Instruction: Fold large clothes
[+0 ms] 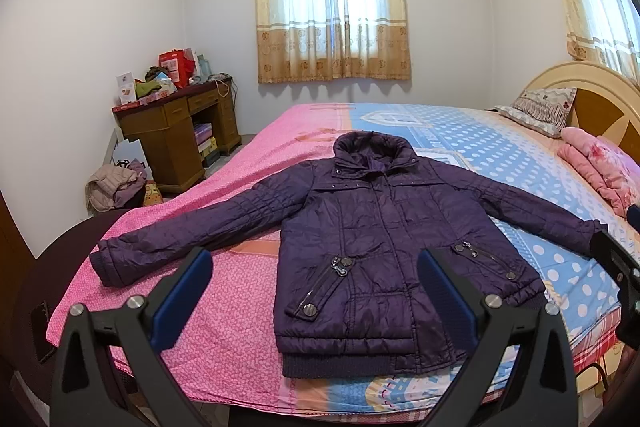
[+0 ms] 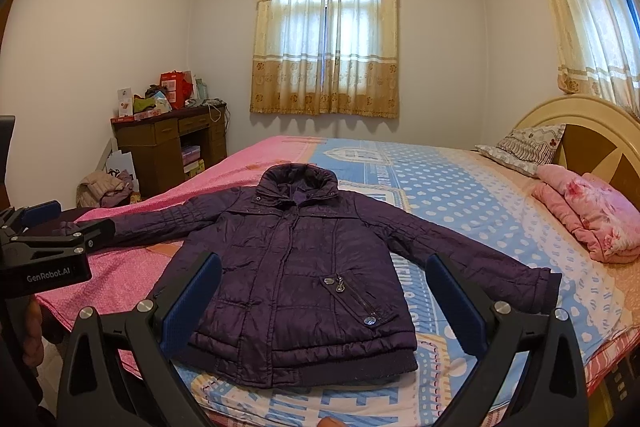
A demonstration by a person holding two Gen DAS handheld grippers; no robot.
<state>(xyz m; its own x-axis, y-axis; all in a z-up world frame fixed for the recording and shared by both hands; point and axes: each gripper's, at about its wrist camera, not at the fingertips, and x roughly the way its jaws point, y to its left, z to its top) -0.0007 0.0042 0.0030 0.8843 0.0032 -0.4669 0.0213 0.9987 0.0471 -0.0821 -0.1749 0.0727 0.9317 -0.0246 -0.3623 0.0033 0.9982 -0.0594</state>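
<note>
A dark purple quilted jacket (image 1: 368, 239) lies flat and face up on the bed, zipped, both sleeves spread out to the sides, hood at the far end. It also shows in the right wrist view (image 2: 304, 267). My left gripper (image 1: 316, 283) is open and empty, held above the near bed edge in front of the jacket's hem. My right gripper (image 2: 324, 287) is open and empty, also in front of the hem. The left gripper's body shows at the left edge of the right wrist view (image 2: 48, 247), near the left sleeve's cuff.
The bed (image 1: 240, 291) has a pink and blue patterned sheet. A folded pink quilt (image 2: 588, 219) and a pillow (image 2: 524, 147) lie by the headboard. A cluttered wooden desk (image 1: 176, 131) and a pile of clothes (image 1: 116, 187) stand at the far left.
</note>
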